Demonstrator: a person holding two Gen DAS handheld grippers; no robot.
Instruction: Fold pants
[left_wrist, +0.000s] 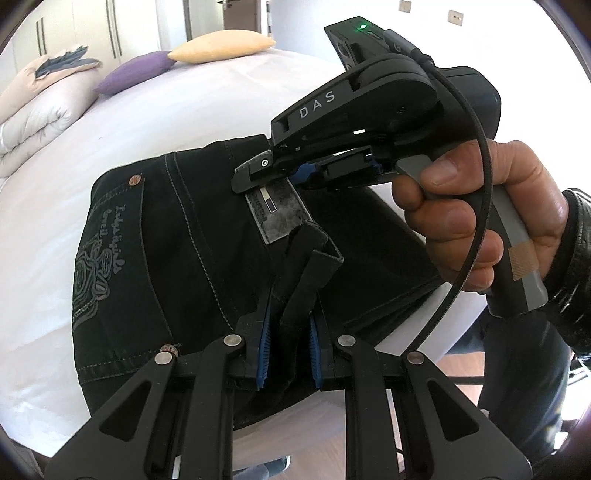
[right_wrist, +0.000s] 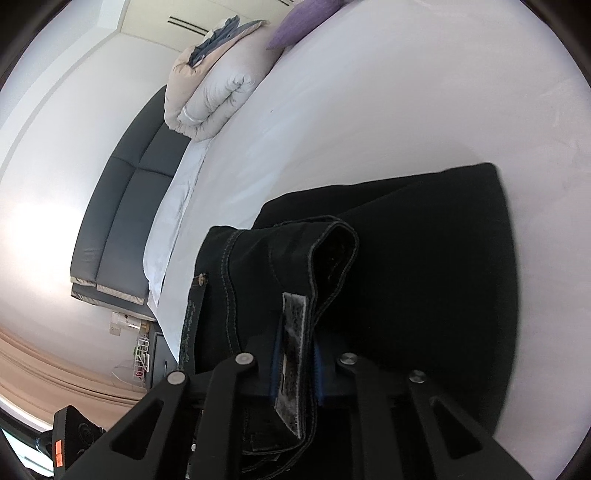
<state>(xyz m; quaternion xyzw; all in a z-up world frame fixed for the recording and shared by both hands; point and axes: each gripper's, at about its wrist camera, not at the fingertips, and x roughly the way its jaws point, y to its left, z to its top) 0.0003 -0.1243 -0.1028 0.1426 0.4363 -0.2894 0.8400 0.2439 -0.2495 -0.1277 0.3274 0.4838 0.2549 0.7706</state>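
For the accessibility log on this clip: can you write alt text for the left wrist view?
The left gripper is shut on the waistband of black pants lying on a white bed, while the right gripper, held in a person's hand, pinches the waistband by the grey label. Purple and yellow pillows lie at the far end.

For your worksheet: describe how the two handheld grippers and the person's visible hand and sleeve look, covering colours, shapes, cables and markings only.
The left gripper has black linkage arms with silver rivets and blue ribbed pads. The right gripper is black with white "DAS" lettering, a green light, a braided black cable and a grey handle with tan tape. The right hand is bare, with a glossy black sleeve.
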